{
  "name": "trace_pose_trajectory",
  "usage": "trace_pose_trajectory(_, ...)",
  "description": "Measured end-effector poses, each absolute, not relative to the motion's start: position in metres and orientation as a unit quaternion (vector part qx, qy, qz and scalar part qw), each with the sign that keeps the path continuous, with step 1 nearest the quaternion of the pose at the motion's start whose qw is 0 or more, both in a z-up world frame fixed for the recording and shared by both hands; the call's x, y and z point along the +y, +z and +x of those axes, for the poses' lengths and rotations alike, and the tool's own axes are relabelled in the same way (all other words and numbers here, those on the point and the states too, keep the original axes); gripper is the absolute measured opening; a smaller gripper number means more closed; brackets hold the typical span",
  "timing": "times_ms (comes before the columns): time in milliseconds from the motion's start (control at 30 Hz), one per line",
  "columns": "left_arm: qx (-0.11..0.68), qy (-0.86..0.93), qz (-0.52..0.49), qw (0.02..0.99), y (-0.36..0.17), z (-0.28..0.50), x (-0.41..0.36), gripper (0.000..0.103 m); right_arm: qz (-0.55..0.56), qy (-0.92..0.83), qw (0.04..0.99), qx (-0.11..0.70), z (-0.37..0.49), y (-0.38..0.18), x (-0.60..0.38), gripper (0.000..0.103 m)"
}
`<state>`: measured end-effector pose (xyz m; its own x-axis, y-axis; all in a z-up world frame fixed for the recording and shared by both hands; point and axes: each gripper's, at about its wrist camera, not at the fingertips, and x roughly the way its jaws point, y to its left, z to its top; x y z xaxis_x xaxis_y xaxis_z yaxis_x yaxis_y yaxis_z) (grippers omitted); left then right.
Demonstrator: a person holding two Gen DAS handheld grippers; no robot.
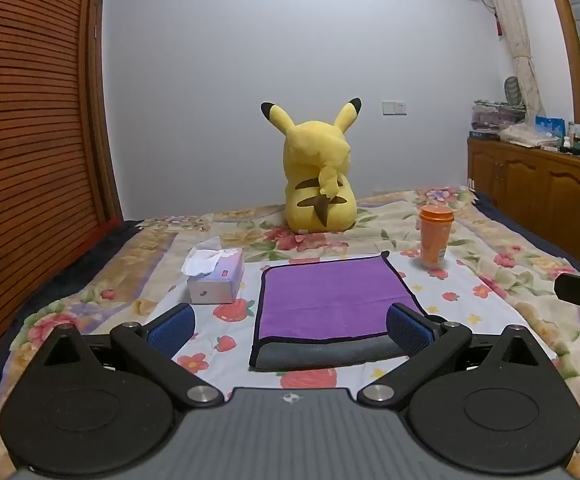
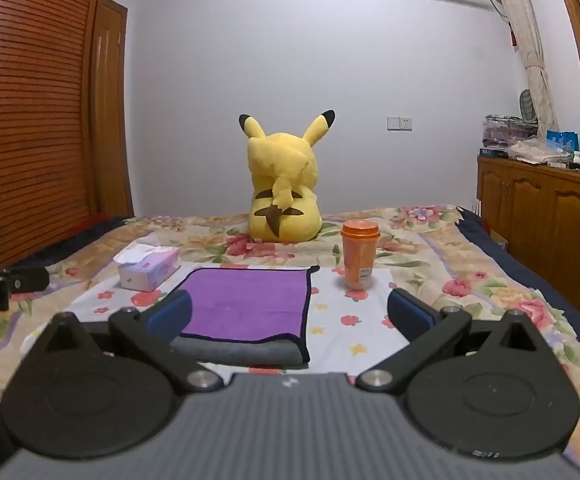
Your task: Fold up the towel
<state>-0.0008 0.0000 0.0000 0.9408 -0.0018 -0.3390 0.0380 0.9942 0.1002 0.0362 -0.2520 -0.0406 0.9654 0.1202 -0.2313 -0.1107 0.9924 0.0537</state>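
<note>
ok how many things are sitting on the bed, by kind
towel: 1
tissue box: 1
orange cup: 1
plush toy: 1
total: 4

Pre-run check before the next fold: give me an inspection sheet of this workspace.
Surface: bed with floral blanket, lying flat.
Job's things: purple towel already folded over, grey underside showing along the near edge.
Clutter: tissue box left of the towel; orange cup upright to its right; yellow plush toy behind.
Grippers: left gripper open, holding nothing; right gripper open, holding nothing.
Cables: nothing seen.
Surroundings: wooden cabinet with items on top, slatted wardrobe, curtain.
</note>
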Motion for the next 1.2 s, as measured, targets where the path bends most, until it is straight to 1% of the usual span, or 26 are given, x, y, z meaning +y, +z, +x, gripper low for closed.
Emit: trace_pose_trajectory(1200, 0.176, -0.005, 0.061, 0.982, -0.0033, 0.0072, 0.0046, 0.103, 0.021, 0.054, 0.99, 0.125, 0.0382, -0.0446, -0.2563, 0.103)
